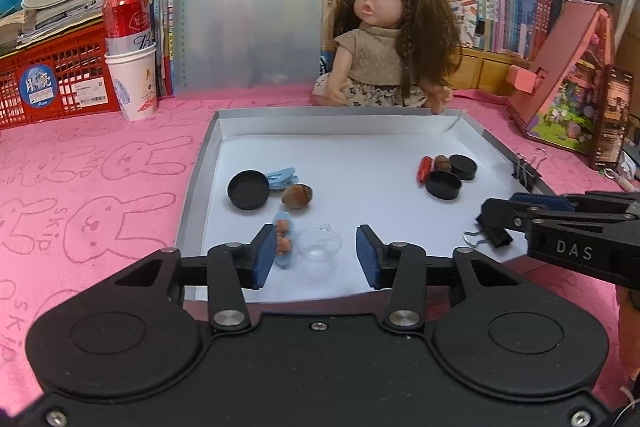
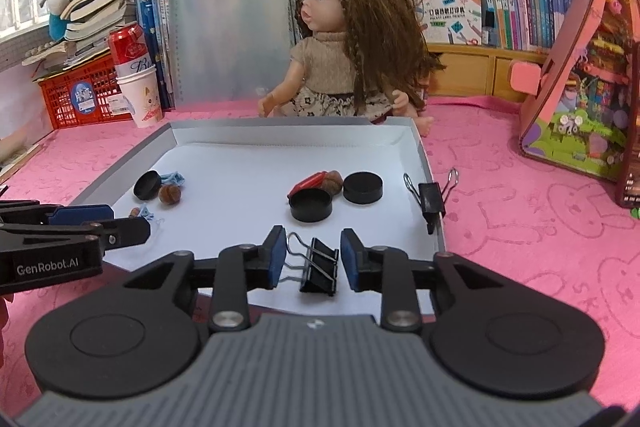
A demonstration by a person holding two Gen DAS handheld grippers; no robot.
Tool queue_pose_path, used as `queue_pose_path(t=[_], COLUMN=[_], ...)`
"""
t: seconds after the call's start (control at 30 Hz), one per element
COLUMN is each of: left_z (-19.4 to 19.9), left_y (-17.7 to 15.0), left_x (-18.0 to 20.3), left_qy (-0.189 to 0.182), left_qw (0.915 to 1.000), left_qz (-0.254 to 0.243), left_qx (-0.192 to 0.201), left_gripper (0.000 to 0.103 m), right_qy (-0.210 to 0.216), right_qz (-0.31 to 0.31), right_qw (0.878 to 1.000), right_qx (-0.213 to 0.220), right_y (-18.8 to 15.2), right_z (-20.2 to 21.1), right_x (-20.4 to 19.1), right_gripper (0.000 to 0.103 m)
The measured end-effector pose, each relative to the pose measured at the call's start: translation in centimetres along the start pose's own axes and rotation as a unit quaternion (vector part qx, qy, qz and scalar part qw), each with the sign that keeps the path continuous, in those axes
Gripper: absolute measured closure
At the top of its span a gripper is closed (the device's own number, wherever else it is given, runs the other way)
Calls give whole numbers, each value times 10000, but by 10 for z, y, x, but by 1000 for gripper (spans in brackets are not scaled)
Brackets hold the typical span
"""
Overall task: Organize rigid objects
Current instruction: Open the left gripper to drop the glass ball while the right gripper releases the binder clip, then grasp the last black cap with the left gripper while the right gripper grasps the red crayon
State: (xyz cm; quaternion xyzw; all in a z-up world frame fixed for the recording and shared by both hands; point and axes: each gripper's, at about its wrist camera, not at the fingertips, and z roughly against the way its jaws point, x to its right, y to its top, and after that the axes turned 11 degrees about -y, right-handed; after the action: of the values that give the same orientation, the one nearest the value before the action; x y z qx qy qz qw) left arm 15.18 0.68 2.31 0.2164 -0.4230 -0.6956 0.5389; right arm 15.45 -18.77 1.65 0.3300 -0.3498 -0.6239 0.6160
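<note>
A shallow white tray [image 1: 400,135] [image 2: 208,143] lies on the pink cloth. My left gripper [image 1: 316,253] is open around a clear plastic dome [image 1: 320,245], with a blue bear hair clip [image 1: 283,243] by its left finger. A black cap [image 1: 248,190], a blue clip [image 1: 282,177] and an acorn [image 1: 297,195] lie beyond. My right gripper [image 2: 313,259] is open around a black binder clip [image 2: 318,265]. Two black caps [image 2: 311,205] [image 2: 363,187], a red piece [image 2: 306,183] and a nut [image 2: 334,181] lie ahead.
Another binder clip [image 2: 432,197] is clamped on the tray's right rim. A doll [image 1: 384,39] sits behind the tray. A cup with a red can [image 1: 132,83] and a red crate [image 1: 52,79] stand back left. A pink toy house [image 1: 576,83] stands right.
</note>
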Motion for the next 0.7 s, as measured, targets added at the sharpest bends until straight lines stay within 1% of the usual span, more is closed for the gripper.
queue_pose_path(t=[0.1, 0.17, 0.33, 0.47, 0.7], left_z=[7, 13, 26, 34, 48], left_y=[-1, -2, -5, -10, -19], left_x=[5, 9, 14, 20, 23], left_qy=[-97, -160, -316, -417, -545], left_qw=[9999, 9997, 9993, 9987, 9982], left_qz=[-95, -154, -179, -295, -260], left_qx=[17, 35, 64, 26, 15], left_gripper=[55, 54, 53, 53, 53], right_qy=[19, 33, 100, 134, 270], right_qz=[63, 89, 125, 208, 292], right_qw=[10000, 9999, 9997, 9994, 9987], right_qx=[71, 111, 178, 242, 329], right_y=[0, 0, -1, -3, -8], right_z=[6, 9, 19, 27, 45], right_x=[-1, -1, 0, -1, 1], right_gripper=[48, 46, 42, 39, 36])
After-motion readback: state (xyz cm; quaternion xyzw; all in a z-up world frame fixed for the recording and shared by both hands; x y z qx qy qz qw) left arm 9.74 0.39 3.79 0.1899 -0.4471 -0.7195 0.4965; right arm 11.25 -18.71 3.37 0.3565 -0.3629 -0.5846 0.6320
